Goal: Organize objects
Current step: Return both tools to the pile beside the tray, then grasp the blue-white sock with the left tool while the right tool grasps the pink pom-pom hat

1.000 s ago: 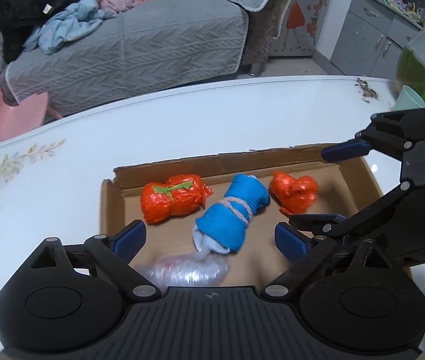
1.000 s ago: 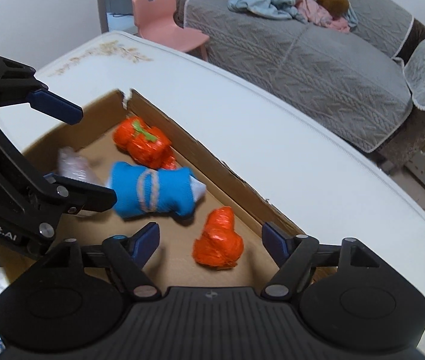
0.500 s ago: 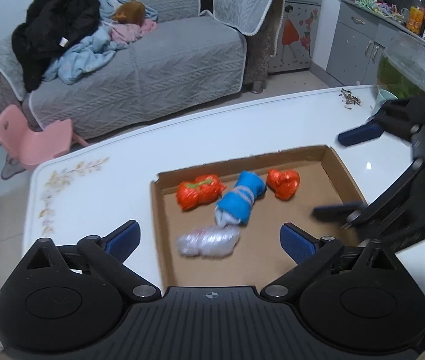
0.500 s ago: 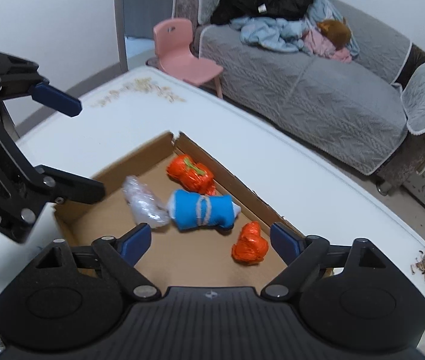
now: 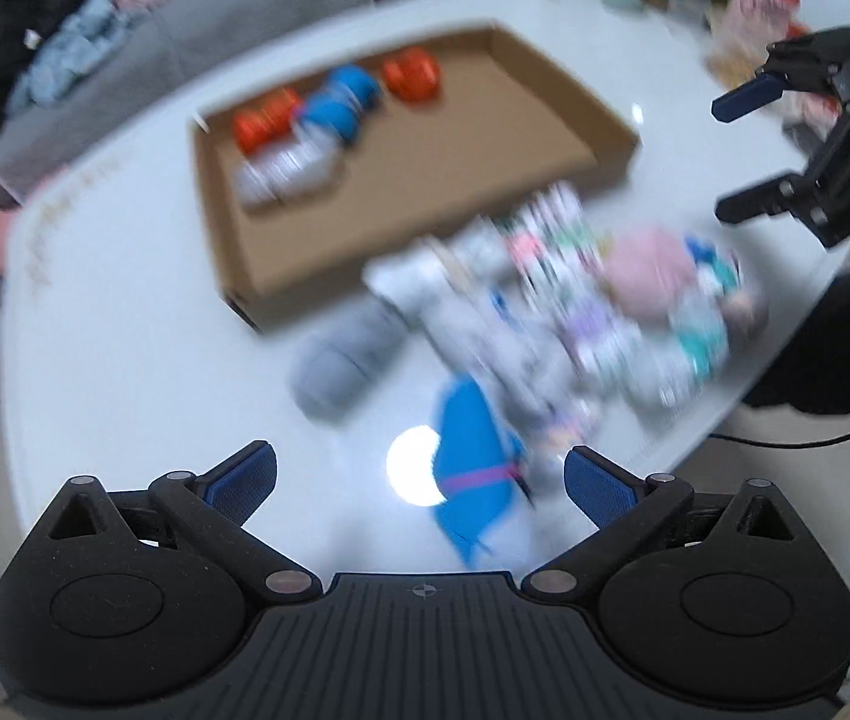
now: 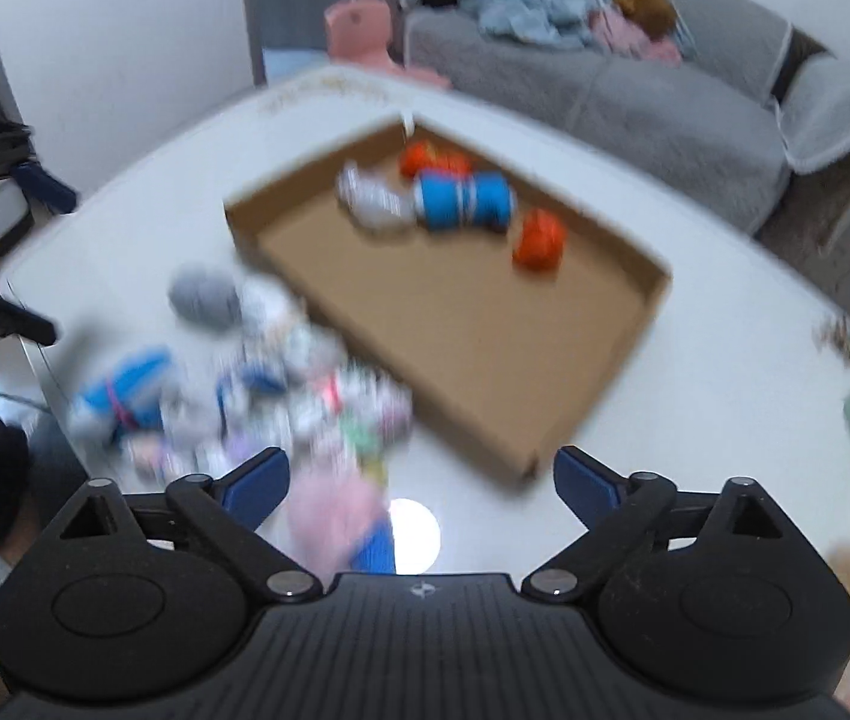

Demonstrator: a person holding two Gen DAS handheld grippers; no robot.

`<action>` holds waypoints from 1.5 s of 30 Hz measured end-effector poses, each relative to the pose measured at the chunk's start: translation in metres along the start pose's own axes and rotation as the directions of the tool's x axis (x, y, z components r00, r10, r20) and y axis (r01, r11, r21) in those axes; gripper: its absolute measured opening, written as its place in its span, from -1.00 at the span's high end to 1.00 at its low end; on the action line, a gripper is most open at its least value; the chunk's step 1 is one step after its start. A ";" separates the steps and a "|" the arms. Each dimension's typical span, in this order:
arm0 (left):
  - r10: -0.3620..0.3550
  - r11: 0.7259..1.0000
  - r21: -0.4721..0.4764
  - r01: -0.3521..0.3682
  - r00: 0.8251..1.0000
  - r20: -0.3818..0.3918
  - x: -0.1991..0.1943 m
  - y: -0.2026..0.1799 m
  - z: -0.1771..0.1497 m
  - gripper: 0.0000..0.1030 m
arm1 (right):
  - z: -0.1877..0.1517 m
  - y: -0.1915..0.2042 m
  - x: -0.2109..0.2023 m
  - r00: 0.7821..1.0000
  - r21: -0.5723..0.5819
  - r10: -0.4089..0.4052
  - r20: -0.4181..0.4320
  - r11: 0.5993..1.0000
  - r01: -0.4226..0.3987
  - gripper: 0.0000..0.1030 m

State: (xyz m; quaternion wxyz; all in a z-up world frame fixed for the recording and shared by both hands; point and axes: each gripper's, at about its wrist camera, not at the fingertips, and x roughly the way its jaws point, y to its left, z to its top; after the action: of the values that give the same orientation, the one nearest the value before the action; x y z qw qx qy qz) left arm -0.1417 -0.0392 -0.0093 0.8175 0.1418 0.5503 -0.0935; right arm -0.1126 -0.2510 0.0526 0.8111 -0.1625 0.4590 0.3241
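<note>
No text, label, brand or number can be read. Motion blur smears both views, and the pale lettering on the right gripper [image 5: 808, 156], seen from the left wrist camera, is too blurred to make out.

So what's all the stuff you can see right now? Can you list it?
cardboard tray: one, brown, on the table
orange bundles: two, inside the tray's far end
blue roll: one, in the tray between the orange ones
clear plastic bundle: one, in the tray
grey roll: one, on the table beside the tray
blue bundle with pink band: one, on the table
mixed pile: blurred, many colours, count unclear
table: one, white
sofa: grey, clothes on it
left hand-held gripper: open, empty
right hand-held gripper: open, empty
</note>
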 end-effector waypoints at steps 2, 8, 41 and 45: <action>-0.028 0.999 -0.016 0.028 0.999 -0.036 0.017 -0.011 -0.006 -0.95 | -0.011 -0.001 0.016 0.999 0.014 -0.008 -0.042 1.000 0.009 -0.55; 0.014 0.999 -0.040 -0.018 0.996 -0.084 0.055 -0.018 -0.010 -0.95 | -0.024 -0.003 0.037 0.999 0.081 0.044 0.009 0.996 -0.044 -0.50; 0.013 0.999 -0.042 -0.015 0.998 -0.066 0.058 0.007 -0.013 -0.03 | -0.017 0.005 0.068 0.991 0.068 0.113 -0.073 0.992 -0.108 0.45; 0.011 1.000 -0.021 -0.012 0.998 -0.054 0.057 0.004 -0.011 0.03 | -0.016 0.005 0.067 0.990 0.070 0.124 -0.067 0.990 -0.119 0.57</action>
State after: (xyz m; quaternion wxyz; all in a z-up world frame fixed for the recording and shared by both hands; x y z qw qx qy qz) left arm -0.1291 -0.0318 -0.0655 0.8044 0.1387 0.5723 -0.0793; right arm -0.1014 -0.2307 -0.0128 0.7780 -0.1189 0.5069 0.3516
